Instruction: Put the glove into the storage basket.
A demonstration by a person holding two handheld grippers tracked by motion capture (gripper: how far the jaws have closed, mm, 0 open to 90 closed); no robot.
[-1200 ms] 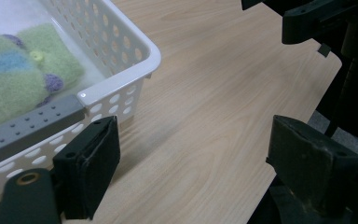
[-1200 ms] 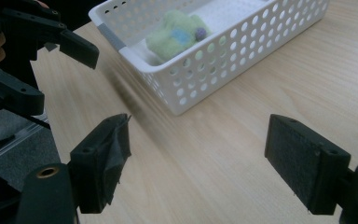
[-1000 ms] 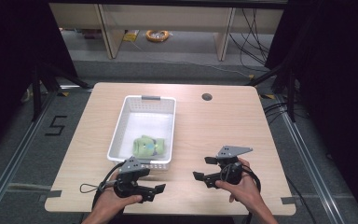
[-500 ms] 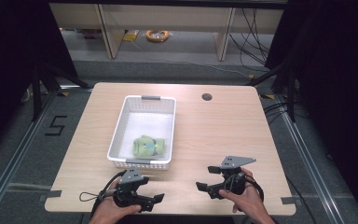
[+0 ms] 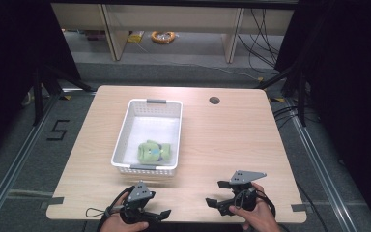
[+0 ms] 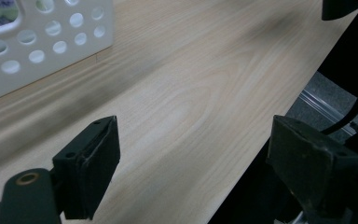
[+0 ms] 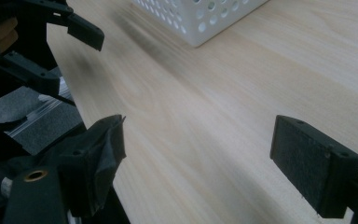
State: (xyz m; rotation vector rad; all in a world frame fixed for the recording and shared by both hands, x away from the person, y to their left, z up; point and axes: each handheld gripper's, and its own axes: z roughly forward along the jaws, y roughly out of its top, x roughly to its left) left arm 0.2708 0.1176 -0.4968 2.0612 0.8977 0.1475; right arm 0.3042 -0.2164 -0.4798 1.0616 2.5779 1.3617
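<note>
Both claws have dropped back toward the near edge of the tabletop [image 5: 222,140] since a second ago. High view: left claw [image 5: 160,214] and right claw [image 5: 213,202] sit low, nothing in either; the green plush toy [image 5: 150,151] lies in the white basket [image 5: 147,103], ahead of my left claw and well apart from both.

Left claw view: left claw [image 6: 193,154] spread wide over bare wood, basket corner [image 6: 42,46] ahead-left.

Right claw view: right claw [image 7: 198,163] has just been opening, nothing between the pads. I judge the toy delivered, hands retiring.
</note>
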